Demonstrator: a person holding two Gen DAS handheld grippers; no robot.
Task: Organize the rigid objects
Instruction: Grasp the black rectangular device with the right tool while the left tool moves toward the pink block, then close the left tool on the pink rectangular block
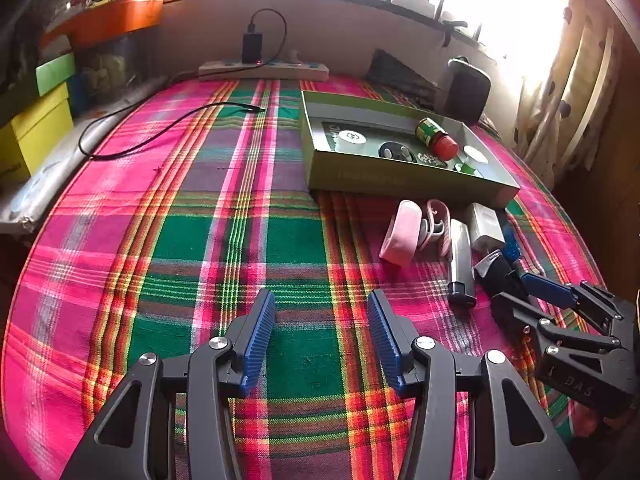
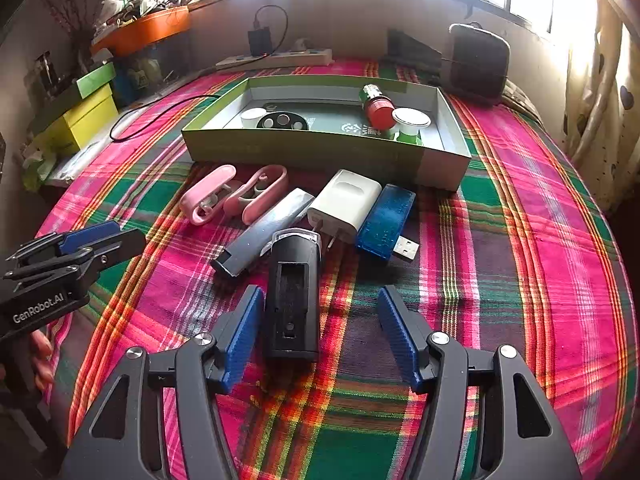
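A green cardboard box (image 2: pixel 304 148) lies on the plaid cloth; it holds a red-capped bottle (image 2: pixel 376 110), white caps and a black round piece. In front of it lie a pink clip (image 2: pixel 208 194), a second pink clip (image 2: pixel 260 192), a silver bar (image 2: pixel 264 232), a white charger (image 2: pixel 346 204), a blue USB stick (image 2: pixel 386 218) and a black case (image 2: pixel 294 296). My right gripper (image 2: pixel 320 320) is open with its jaws either side of the black case. My left gripper (image 1: pixel 322 336) is open and empty over bare cloth, left of the pile (image 1: pixel 440 240).
A power strip (image 1: pixel 264 70) with a plugged charger lies at the far edge, its black cable (image 1: pixel 160 132) across the cloth. Yellow and green boxes (image 1: pixel 36 120) stand at the left. A dark speaker (image 2: pixel 478 60) stands behind the box. Curtains hang at the right.
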